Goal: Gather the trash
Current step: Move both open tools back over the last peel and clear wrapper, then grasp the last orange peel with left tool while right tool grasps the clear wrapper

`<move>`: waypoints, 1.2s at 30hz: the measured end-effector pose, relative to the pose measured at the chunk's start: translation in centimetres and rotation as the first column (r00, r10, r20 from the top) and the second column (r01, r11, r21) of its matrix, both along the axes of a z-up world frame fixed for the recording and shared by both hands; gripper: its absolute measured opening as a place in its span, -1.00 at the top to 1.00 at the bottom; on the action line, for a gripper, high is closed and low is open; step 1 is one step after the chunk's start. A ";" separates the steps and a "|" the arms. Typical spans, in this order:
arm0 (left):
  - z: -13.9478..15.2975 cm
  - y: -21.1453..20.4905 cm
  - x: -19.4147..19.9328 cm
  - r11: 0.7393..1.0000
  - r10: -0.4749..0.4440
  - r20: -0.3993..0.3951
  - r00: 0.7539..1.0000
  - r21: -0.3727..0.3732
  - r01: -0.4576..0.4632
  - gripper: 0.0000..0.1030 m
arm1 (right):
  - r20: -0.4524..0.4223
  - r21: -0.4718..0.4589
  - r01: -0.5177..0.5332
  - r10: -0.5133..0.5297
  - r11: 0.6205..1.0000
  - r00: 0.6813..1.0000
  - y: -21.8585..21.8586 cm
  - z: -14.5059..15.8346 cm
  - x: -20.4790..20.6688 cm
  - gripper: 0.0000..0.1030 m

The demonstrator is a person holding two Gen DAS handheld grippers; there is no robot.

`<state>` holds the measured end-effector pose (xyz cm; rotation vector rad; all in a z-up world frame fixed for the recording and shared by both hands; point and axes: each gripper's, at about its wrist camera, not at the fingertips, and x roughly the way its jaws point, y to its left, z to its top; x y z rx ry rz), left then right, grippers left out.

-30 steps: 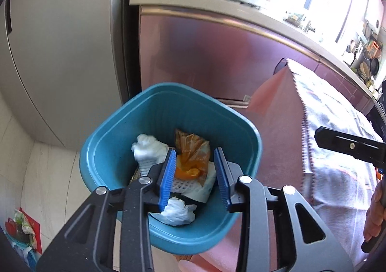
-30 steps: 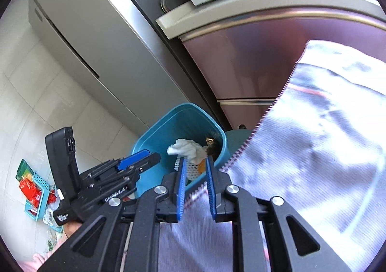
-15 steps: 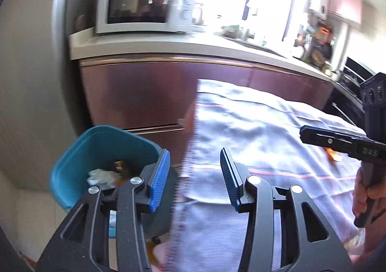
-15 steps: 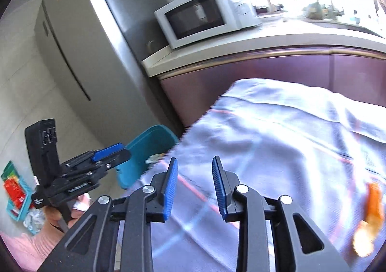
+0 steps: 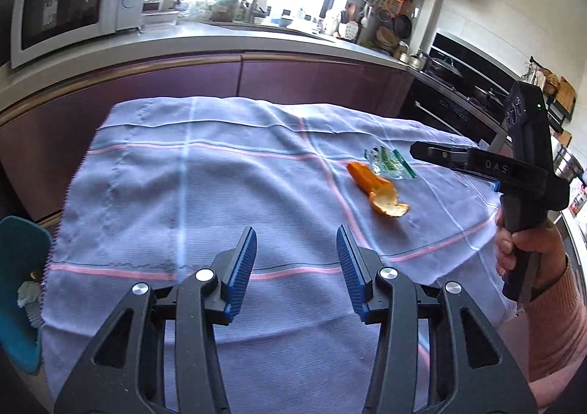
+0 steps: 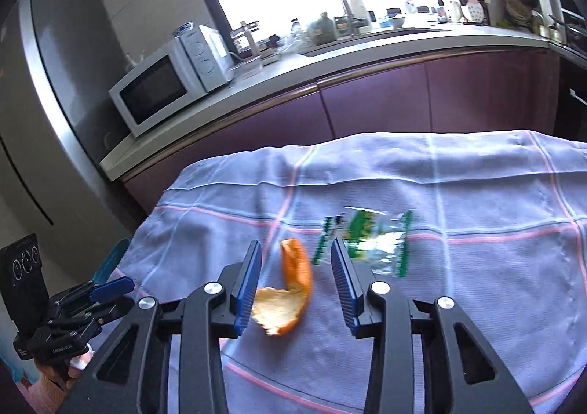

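Where it curls, orange peel [image 6: 290, 289] shows pale pith.

A woven, matt cloth [image 5: 205, 193] with pink stripes covers the desk. The orange peel [image 6: 290, 289] looks dimpled outside, pithy inside. The wrapper [image 6: 370, 241] is clear, glossy plastic. The cabinet fronts [image 5: 312, 83] are smooth and glossy.

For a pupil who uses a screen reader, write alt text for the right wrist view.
A curled orange peel lies on a pale blue checked tablecloth, seen between the opening blue-padded jaws of the right gripper, which hold nothing. A crumpled clear plastic wrapper with green print lies just beyond it; the left gripper shows at lower left.
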<state>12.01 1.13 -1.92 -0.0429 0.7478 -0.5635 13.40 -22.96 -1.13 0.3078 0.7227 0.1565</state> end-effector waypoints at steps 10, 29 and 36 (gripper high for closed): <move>-2.1 -8.6 3.0 0.992 -0.124 -0.123 0.985 0.000 0.125 0.11 | -0.102 0.071 0.110 -0.103 0.991 0.989 -6.2 -4.1 2.4 0.16; -4.8 -13.7 7.4 0.992 -0.128 -0.263 0.956 -0.023 0.126 0.69 | -0.137 0.166 0.040 -0.017 0.985 0.990 -5.6 -5.5 4.2 0.65; -4.3 -13.0 6.8 0.993 -0.115 -0.235 0.965 -0.018 0.114 0.86 | -0.104 0.186 0.032 -0.013 0.982 0.994 -5.4 -5.0 3.6 0.82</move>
